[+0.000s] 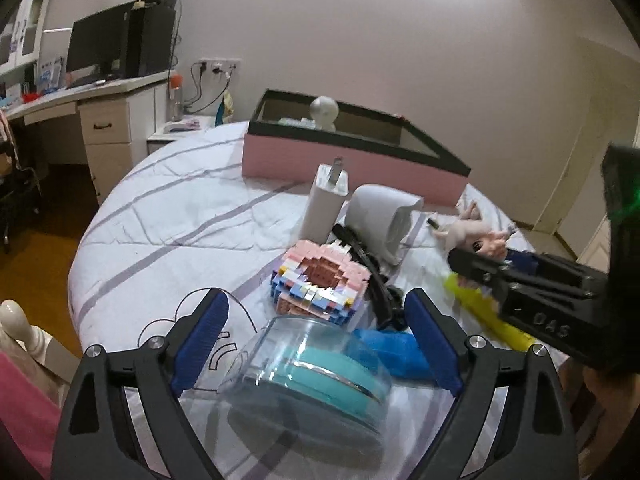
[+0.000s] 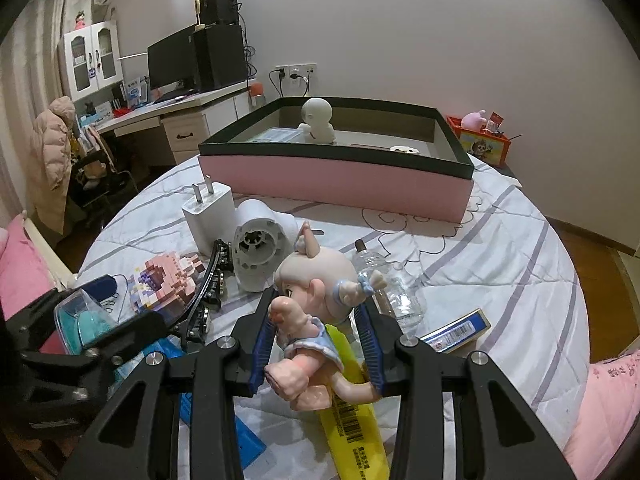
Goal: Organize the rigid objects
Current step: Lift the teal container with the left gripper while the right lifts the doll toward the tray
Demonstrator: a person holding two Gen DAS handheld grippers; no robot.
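Left fingers [image 1: 430, 336] apart, clear jar [image 1: 308, 368] lying between them; right fingers [image 2: 264, 340] clamped on doll [image 2: 312, 300]

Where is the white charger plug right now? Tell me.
In the right wrist view the white charger plug stands upright, prongs up, left of centre on the striped bedcover, beside the white cylinder and in front of the pink box.

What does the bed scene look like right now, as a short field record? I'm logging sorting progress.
surface: bed sheet
bin: pink box, open, white figure inside
left gripper: open around clear container
right gripper: shut on doll
unsorted: charger, block model, yellow tube
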